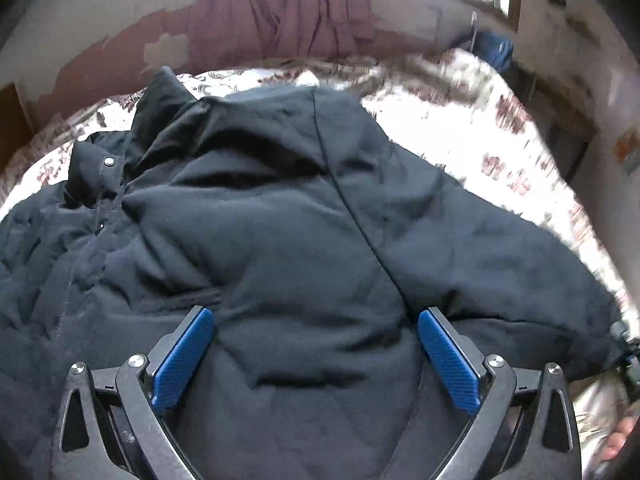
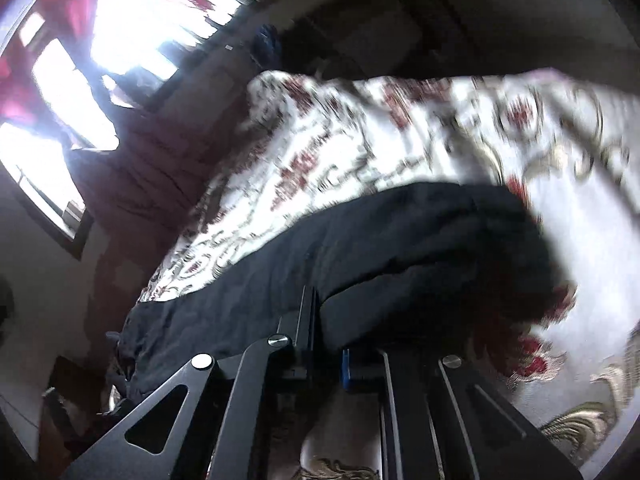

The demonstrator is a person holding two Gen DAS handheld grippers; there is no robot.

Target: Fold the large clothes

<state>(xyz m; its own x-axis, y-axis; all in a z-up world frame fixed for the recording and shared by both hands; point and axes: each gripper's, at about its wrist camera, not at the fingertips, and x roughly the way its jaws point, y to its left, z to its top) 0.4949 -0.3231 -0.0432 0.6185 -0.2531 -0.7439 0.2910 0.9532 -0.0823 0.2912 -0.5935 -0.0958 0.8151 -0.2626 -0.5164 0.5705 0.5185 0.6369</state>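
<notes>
Your bed (image 1: 460, 120) fills both views, its floral cover (image 2: 360, 140) white with red and gold. The dark padded jacket (image 1: 280, 220) lies spread across it, collar and snap (image 1: 108, 162) toward the far left in the left view, one sleeve (image 1: 500, 248) running out to the right. Behind the bed a mauve curtain (image 1: 288, 4) hangs below the window (image 2: 132, 32). Your left gripper (image 1: 316, 320) sits over the jacket's body with its blue pads (image 1: 182, 364) spread wide, nothing pinched between them. Your right gripper (image 2: 320, 320) has its fingers drawn together at the jacket's edge (image 2: 328, 300); dark fabric lies right at the tips, pinched between them as far as the blurred view shows.
</notes>
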